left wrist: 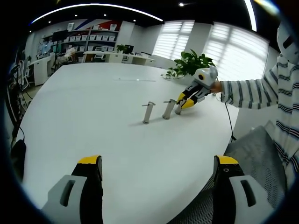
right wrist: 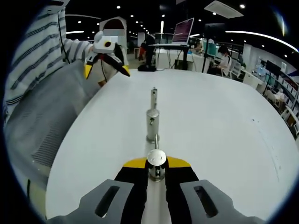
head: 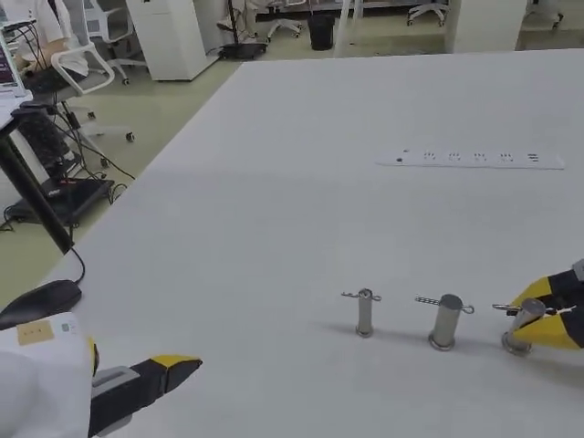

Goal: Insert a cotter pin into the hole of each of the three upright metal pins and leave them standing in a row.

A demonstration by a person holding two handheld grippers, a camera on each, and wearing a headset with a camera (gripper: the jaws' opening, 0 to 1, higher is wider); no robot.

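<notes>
Three upright metal pins stand in a row on the white table [head: 274,182]: the left pin [head: 365,314], the middle pin [head: 445,321] and the right pin [head: 520,328]. A cotter pin [head: 361,296] crosses the top of the left one, another cotter pin [head: 444,303] the middle one, and a third [head: 505,307] pokes out of the right one. My right gripper [head: 546,318] is shut around the right pin [right wrist: 156,158], with the other two lined up beyond it. My left gripper [left wrist: 158,182] hangs open and empty near the table's front left, far from the pins [left wrist: 148,112].
A white power strip [head: 470,159] lies flat on the table behind the pins. A black mouse [head: 41,301] with its cable sits at the table's left edge. Office chairs and desks stand beyond the table. A potted plant [left wrist: 189,63] stands past the far edge.
</notes>
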